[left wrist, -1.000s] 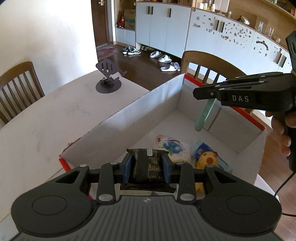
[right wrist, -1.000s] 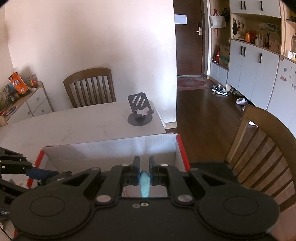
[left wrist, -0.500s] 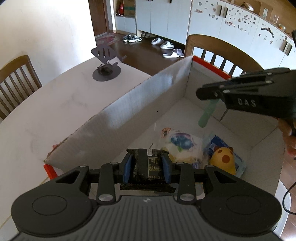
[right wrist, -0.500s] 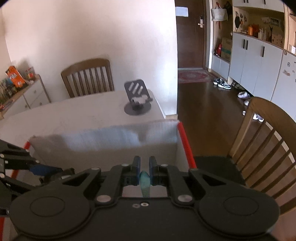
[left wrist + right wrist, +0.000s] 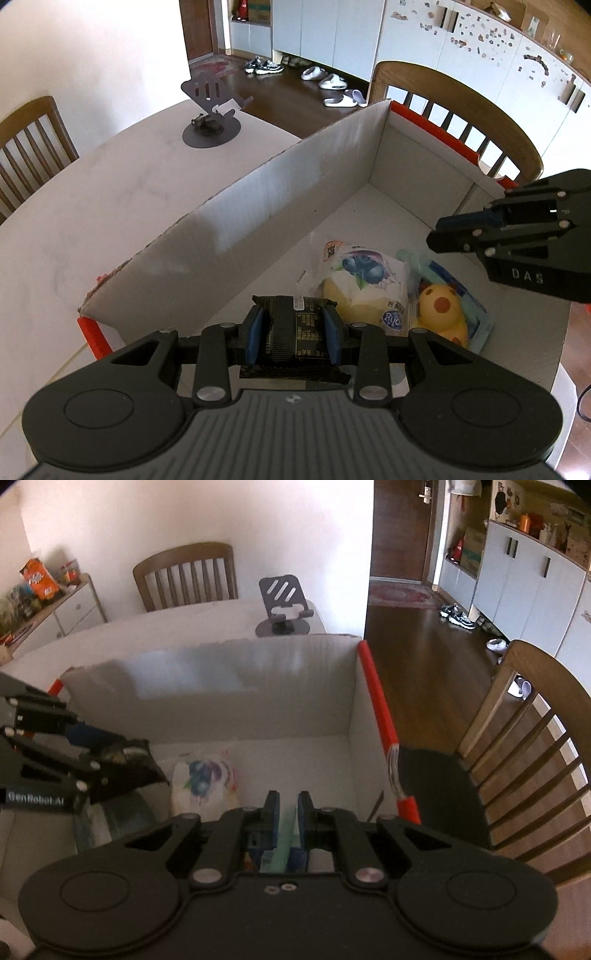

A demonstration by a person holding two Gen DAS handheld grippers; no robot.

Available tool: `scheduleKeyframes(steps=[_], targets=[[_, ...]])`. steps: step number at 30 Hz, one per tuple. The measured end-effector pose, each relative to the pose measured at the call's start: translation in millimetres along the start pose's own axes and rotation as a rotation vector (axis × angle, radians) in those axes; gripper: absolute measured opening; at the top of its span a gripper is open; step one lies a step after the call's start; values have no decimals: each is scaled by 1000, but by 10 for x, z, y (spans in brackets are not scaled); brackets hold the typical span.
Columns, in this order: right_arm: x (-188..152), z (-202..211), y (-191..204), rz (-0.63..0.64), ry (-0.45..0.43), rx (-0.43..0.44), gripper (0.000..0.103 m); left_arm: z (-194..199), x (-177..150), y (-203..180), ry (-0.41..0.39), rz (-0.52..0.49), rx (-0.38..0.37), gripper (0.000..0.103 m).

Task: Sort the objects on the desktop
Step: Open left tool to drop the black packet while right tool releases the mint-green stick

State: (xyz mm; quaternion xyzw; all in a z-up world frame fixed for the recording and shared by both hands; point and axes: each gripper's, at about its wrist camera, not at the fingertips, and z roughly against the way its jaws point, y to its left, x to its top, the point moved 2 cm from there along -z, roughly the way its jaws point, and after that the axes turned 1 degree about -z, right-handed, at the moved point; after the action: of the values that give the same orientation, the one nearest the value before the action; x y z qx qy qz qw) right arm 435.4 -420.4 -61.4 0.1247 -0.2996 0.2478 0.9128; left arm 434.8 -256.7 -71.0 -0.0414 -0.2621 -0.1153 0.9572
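Observation:
My left gripper (image 5: pixel 291 317) is shut on a black snack packet (image 5: pixel 291 332), held over the near end of a white cardboard box with red edges (image 5: pixel 295 199). On the box floor lie a blueberry bread packet (image 5: pixel 364 280) and a yellow duck toy (image 5: pixel 441 314) on a blue packet. My right gripper (image 5: pixel 434 236) reaches in low from the right. In its own view my right gripper (image 5: pixel 287 801) is shut on a mint-green stick (image 5: pixel 286 834). The stick's lower end (image 5: pixel 408 256) is blurred just above the packets. The left gripper (image 5: pixel 110 760) shows at the left with the black packet (image 5: pixel 136 764).
The box (image 5: pixel 221 694) stands on a pale table (image 5: pixel 92 203). A dark phone stand (image 5: pixel 210 110) sits at the table's far corner. Wooden chairs stand behind the box (image 5: pixel 454 110) and at the left (image 5: pixel 29 136). Beyond are wood floor, shoes and white cabinets.
Both grippers have sunk toward the box and tilted further down. The right gripper carried the green stick from high above the box to just over the packets.

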Motion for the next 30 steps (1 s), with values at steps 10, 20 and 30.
scheduleKeyframes(steps=[10, 20, 30], targets=[[-8, 39, 27, -3, 6, 10, 25, 105, -28, -15, -24, 19, -20, 55], [-28, 193, 66, -11, -11, 22, 37, 343, -65, -44, -69, 29, -38, 58], [-48, 434, 208, 5, -27, 46, 48, 622, -152, -115, -108, 34, -73, 58]])
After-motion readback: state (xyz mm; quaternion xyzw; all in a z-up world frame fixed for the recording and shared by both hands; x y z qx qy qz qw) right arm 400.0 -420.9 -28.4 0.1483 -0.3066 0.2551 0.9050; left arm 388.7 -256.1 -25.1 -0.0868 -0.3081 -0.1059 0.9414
